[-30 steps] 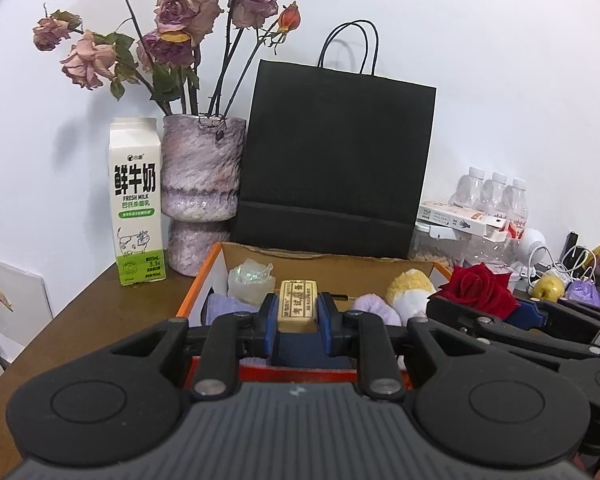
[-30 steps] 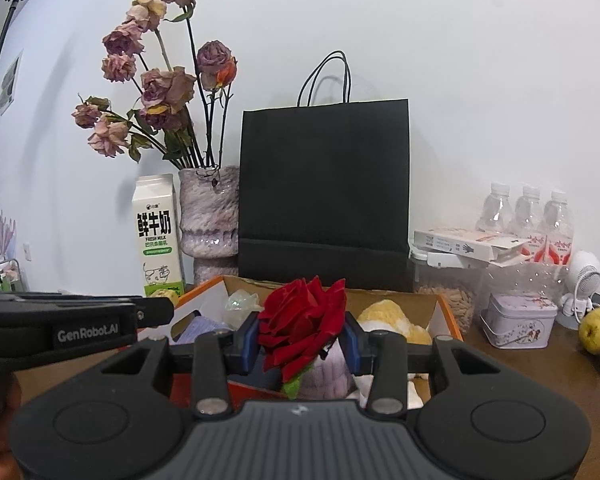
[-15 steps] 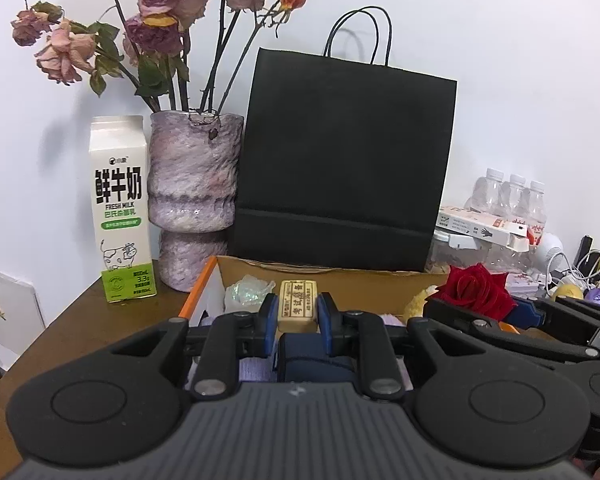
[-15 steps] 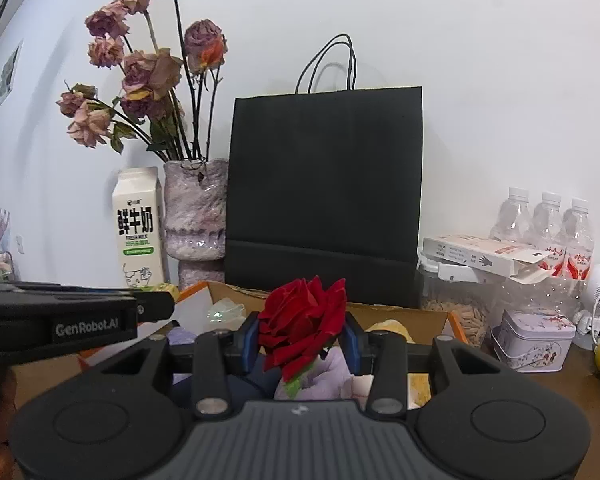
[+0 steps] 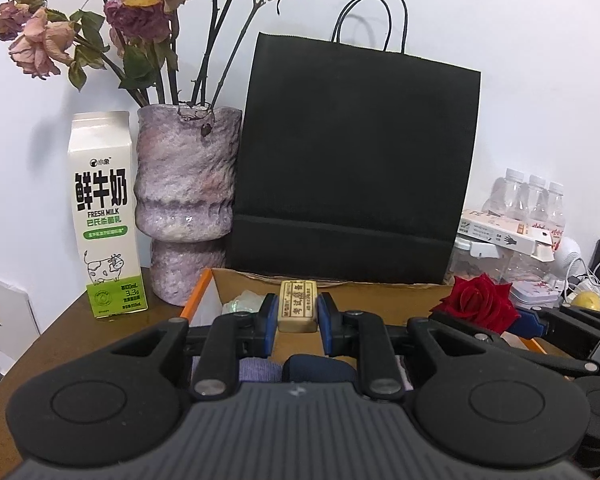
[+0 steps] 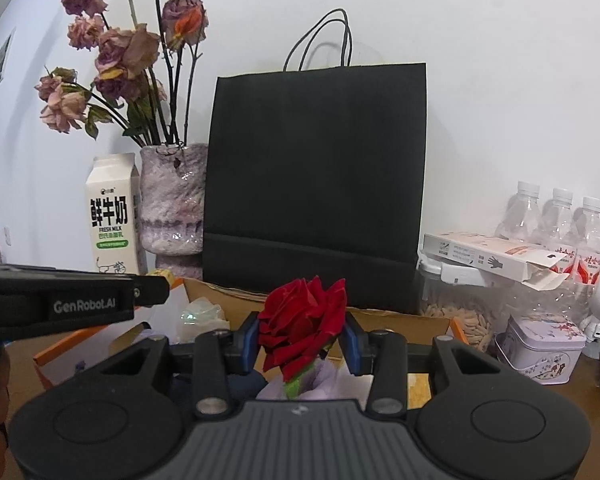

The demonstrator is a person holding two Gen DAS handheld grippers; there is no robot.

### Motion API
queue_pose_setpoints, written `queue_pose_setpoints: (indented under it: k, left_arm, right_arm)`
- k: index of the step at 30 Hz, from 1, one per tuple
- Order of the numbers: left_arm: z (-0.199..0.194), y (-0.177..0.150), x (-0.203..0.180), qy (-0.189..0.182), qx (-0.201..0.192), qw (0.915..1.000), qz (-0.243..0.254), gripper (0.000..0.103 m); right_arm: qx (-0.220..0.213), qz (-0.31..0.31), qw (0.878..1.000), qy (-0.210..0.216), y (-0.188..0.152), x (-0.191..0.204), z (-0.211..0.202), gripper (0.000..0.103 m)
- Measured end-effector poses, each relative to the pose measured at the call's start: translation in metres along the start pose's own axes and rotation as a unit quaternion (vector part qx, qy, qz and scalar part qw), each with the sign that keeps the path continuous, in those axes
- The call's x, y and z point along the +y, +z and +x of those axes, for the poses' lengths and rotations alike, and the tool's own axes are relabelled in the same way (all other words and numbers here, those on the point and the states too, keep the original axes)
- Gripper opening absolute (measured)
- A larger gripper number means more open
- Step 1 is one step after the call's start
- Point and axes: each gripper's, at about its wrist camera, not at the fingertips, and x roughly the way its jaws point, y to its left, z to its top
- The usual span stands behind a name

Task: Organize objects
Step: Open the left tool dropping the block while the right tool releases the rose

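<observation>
The left gripper [image 5: 298, 316] is closed on a small tan eraser-like block [image 5: 298, 311] with printed characters, pinched by its long sides between the blue pads, and it hangs above the open cardboard box [image 5: 340, 285] that sits in front of the black paper bag [image 5: 352, 160]. The right gripper [image 6: 302, 340] is clamped around the bloom of a red rose [image 6: 304, 324], its green stub pointing down over the same box. Both items look lifted clear of the box contents, so the step in hand is probably carrying them to wherever they belong; the bag or the purple vase [image 5: 186, 200] of dried flowers seem likely targets, though which one cannot be told from here. To do it well, keep the squeeze on the rose light so petals are not crushed, and hold it upright. Keep the block level, since it is gripped near one end and could pivot. The two tools are just beside each other, so move them one at a time and steer clear of the milk carton [image 5: 105, 216].
</observation>
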Motion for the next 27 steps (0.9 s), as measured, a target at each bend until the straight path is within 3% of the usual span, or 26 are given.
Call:
queue_pose_setpoints:
  k: [8, 10, 12, 13, 14, 16, 27]
  left_arm:
    - [0.016, 0.002, 0.003, 0.003, 0.01, 0.9999, -0.003, 0.022]
    - [0.018, 0.001, 0.005, 0.006, 0.013, 0.9999, -0.005, 0.028]
    - [0.017, 0.001, 0.007, 0.013, 0.01, 0.9998, -0.008, 0.071]
    - [0.015, 0.001, 0.007, 0.018, 0.003, 0.9998, -0.008, 0.084]
    - [0.013, 0.0, 0.008, 0.024, -0.006, 0.9997, -0.007, 0.103]
    - [0.01, 0.0, 0.009, 0.034, -0.021, 0.9992, -0.004, 0.103]
    - [0.011, 0.0, 0.017, 0.05, -0.006, 0.9987, 0.0, 0.103]
  right_arm:
    - [0.02, 0.002, 1.0, -0.006, 0.0, -0.001, 0.015, 0.04]
    - [0.028, 0.003, 1.0, -0.009, -0.002, -0.001, 0.017, 0.043]
    - [0.034, 0.004, 0.999, -0.015, -0.003, -0.002, 0.019, 0.06]
    - [0.034, 0.005, 0.999, -0.019, -0.004, -0.003, 0.019, 0.082]
    - [0.032, 0.006, 0.999, -0.024, -0.004, -0.004, 0.018, 0.1]
    - [0.023, 0.008, 0.999, -0.035, -0.003, -0.005, 0.014, 0.103]
    - [0.034, 0.017, 0.999, -0.033, -0.004, -0.007, 0.013, 0.103]
